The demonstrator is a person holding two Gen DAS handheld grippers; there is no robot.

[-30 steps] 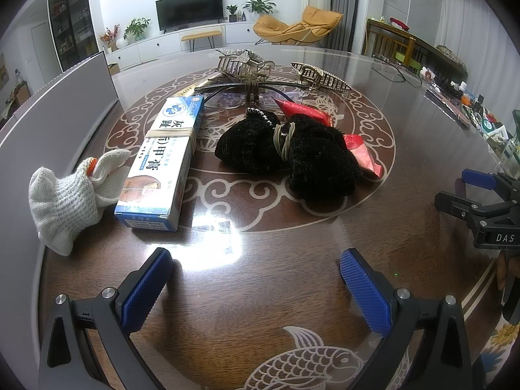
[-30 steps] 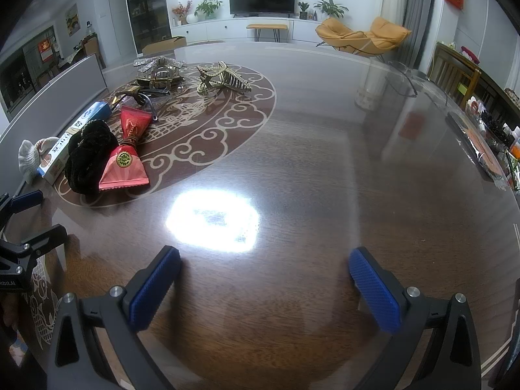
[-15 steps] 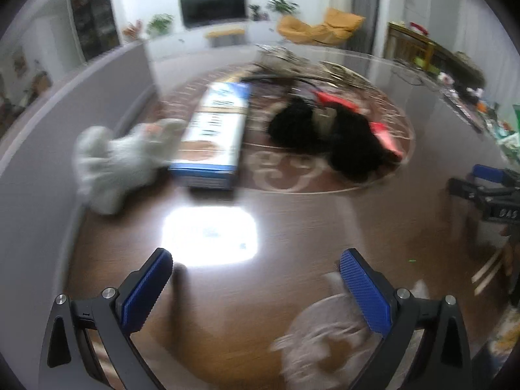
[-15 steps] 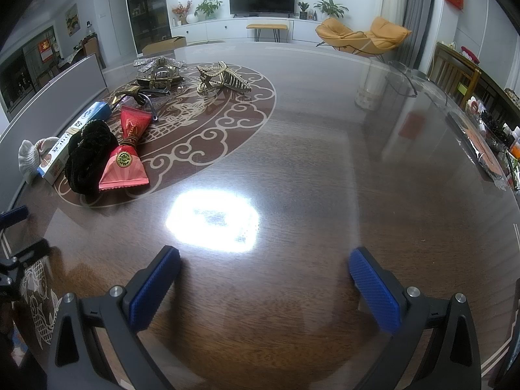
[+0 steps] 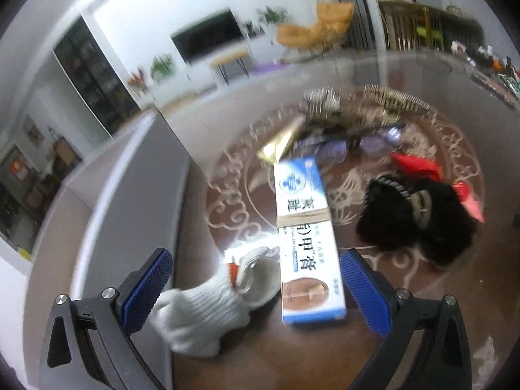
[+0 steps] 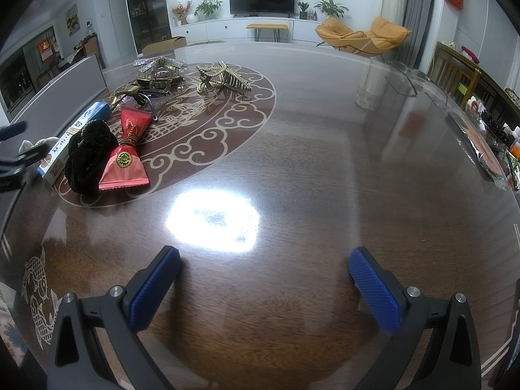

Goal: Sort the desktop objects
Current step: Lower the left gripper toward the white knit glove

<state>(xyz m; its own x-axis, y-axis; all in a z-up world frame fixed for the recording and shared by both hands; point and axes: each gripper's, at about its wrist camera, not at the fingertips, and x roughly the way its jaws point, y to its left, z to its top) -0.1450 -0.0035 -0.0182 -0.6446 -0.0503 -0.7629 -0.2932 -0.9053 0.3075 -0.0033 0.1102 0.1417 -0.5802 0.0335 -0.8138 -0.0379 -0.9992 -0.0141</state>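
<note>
My left gripper (image 5: 255, 287) is open, its blue pads on either side of a white knitted glove bundle (image 5: 208, 305) and the near end of a blue and white cream box (image 5: 305, 240); it touches neither. A black fuzzy hair tie (image 5: 419, 217) and a red packet (image 5: 419, 165) lie right of the box. The box (image 6: 70, 136), hair tie (image 6: 87, 156) and red packet (image 6: 125, 159) also show in the right wrist view. My right gripper (image 6: 265, 287) is open and empty over bare table. The left gripper (image 6: 13, 156) shows at the left edge.
Gold hair claws (image 6: 224, 79) (image 6: 159, 73), a gold tube (image 5: 282, 139) and glasses (image 5: 351, 144) lie at the far side of the table's round inlay. A grey chair back (image 5: 130, 195) stands along the table's left edge. Clutter lines the far right edge (image 6: 490, 143).
My left gripper has swung left and forward, so the glove bundle and the box end now sit between its fingers. The right gripper has not moved.
</note>
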